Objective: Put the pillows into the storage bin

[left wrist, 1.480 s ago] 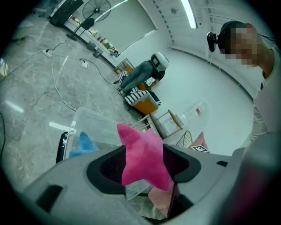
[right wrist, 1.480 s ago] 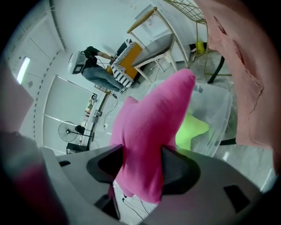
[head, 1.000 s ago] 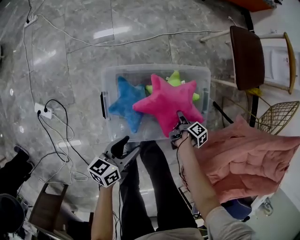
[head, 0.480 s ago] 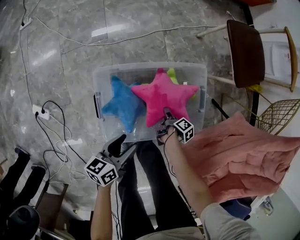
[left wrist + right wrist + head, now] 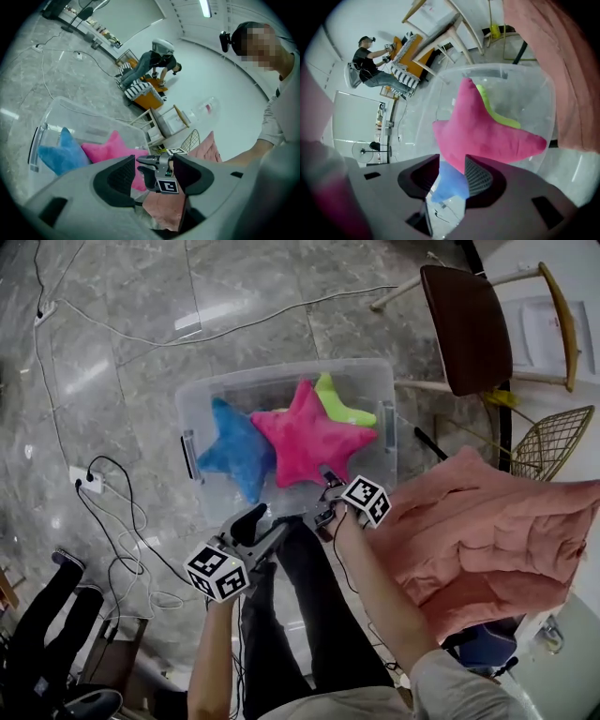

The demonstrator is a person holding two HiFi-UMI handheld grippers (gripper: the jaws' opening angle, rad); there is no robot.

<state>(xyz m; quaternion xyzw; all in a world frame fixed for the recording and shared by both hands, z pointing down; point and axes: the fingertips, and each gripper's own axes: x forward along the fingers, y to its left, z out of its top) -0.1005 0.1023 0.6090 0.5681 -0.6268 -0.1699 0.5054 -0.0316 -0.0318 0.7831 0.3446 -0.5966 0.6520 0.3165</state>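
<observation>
A clear storage bin on the floor holds a blue star pillow, a pink star pillow and a green star pillow. My right gripper hovers at the bin's near rim. Its jaws have just been closing. In the right gripper view the pink star's lower tip reaches in between the fingertips without being pinched, and the blue star shows through the gap. My left gripper stands open and empty just short of the bin. A large salmon pillow lies at my right.
A brown chair and a gold wire chair stand right of the bin. Cables and a power strip trail over the marble floor at left. The person's dark-trousered legs are under both grippers.
The pink star has gone from standing against the green one to lying flat in the bin. My right gripper has drawn back to the near rim. The left gripper has edged toward the bin.
</observation>
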